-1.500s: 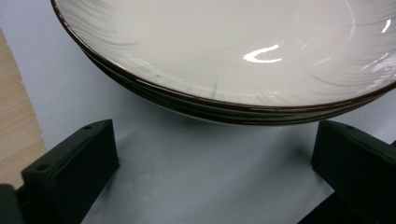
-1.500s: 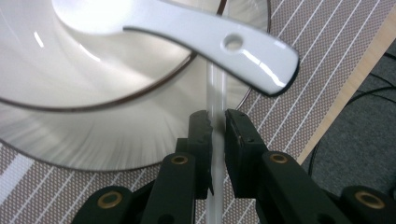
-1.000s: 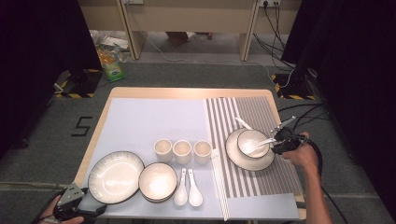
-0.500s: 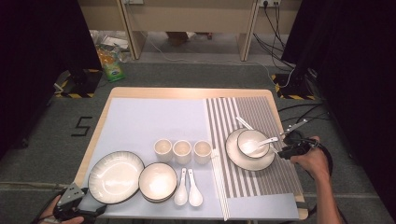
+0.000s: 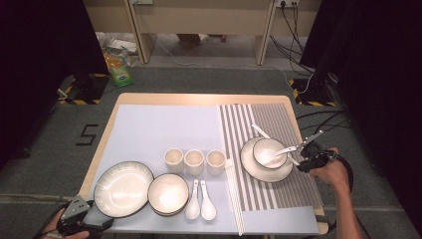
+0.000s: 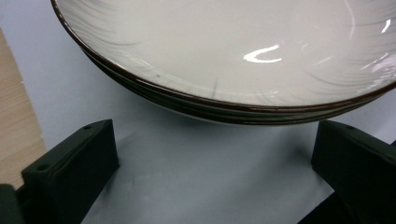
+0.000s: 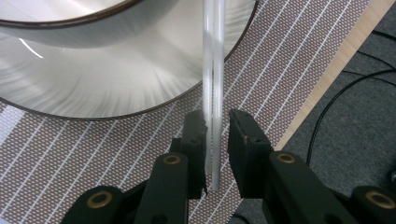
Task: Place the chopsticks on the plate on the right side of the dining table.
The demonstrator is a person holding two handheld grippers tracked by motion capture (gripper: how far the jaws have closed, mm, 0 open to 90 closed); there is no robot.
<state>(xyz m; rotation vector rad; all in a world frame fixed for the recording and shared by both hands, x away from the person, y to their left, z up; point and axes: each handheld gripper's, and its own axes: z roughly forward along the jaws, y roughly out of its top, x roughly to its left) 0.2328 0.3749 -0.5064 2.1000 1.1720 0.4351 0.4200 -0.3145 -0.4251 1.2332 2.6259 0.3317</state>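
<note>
Chopsticks (image 7: 212, 93) clamped in right tool (image 7: 215, 135), far ends cut off above plate (image 7: 116, 88).

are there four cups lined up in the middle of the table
No, the high view shows three cups in a row on the blue mat.

Just ahead of the left gripper (image 6: 212, 186), whose two black jaws stand wide apart with nothing between them, a white plate (image 6: 224, 46) with a dark brown rim sits on the pale blue mat (image 6: 196, 182), with bare wooden desk (image 6: 16, 140) beyond the left jaw.
</note>
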